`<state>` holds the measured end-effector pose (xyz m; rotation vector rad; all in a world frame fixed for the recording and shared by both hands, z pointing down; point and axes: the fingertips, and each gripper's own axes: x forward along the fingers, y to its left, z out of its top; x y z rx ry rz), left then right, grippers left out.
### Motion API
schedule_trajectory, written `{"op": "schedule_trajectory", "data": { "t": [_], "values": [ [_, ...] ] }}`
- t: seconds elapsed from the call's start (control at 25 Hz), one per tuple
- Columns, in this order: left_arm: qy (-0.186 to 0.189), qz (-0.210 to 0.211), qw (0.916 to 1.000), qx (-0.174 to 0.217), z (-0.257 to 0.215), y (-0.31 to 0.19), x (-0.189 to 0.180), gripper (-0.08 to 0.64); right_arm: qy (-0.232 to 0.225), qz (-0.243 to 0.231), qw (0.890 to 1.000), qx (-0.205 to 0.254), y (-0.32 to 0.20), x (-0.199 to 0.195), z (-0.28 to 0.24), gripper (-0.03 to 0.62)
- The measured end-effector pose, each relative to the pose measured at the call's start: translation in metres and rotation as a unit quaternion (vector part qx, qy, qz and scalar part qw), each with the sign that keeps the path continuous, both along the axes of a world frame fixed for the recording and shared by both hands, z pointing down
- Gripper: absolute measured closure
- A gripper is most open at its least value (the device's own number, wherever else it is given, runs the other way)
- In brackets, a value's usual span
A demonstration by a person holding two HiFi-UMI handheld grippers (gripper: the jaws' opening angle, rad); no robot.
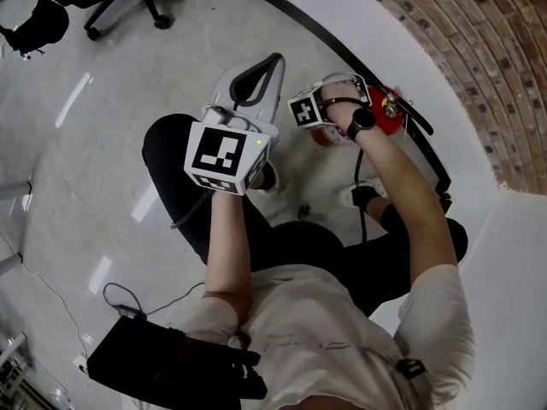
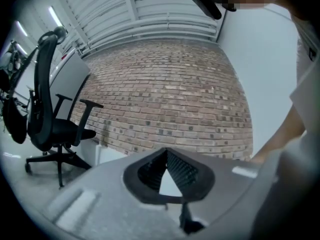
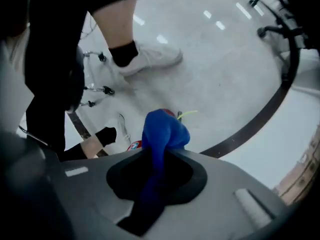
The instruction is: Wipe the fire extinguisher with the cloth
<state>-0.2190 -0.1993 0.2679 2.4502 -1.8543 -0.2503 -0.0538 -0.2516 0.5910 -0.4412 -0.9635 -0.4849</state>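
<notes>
Right gripper (image 3: 161,154) is clenched on the blue cloth (image 3: 164,129), which is wadded and sticks out past the tips. The red fire extinguisher (image 1: 391,118) stands at upper right of the head view by the wall, just beside that gripper; contact is unclear. Left gripper (image 2: 167,156) has its tips together on nothing, at upper centre, and points away. Best approach: keep the clamp firm, press the wad flat on the cylinder and make long strokes. The left gripper could steady the top against tipping.

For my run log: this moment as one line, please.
left gripper: shut, empty | right gripper: shut on cloth | fire extinguisher: by right gripper
</notes>
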Motion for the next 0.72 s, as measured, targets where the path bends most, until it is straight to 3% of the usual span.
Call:
{"op": "schedule_trajectory", "data": {
  "t": [0.12, 0.28, 0.44, 0.56, 0.72],
  "values": [
    [0.000, -0.004, 0.9999, -0.013, 0.013, -0.006, -0.009, 0.558, 0.063, 0.016, 0.998, -0.010, 0.011, 0.013, 0.056, 0.532],
    [-0.004, -0.008, 0.9994, -0.033, 0.031, -0.019, -0.019, 0.558, 0.101, 0.067, 0.992, -0.026, 0.022, 0.022, 0.137, 0.532],
    [-0.002, -0.017, 0.9976, -0.067, 0.043, -0.035, -0.025, 0.558, 0.169, 0.082, 0.981, -0.040, 0.042, 0.034, 0.189, 0.532],
    [-0.008, -0.019, 0.9961, -0.086, 0.049, -0.042, -0.029, 0.558, 0.174, 0.114, 0.977, -0.051, 0.054, 0.044, 0.226, 0.532],
    [-0.011, -0.019, 0.9968, -0.077, 0.046, -0.051, -0.034, 0.558, 0.159, 0.100, 0.982, -0.038, 0.053, 0.041, 0.242, 0.532]
  ]
}}
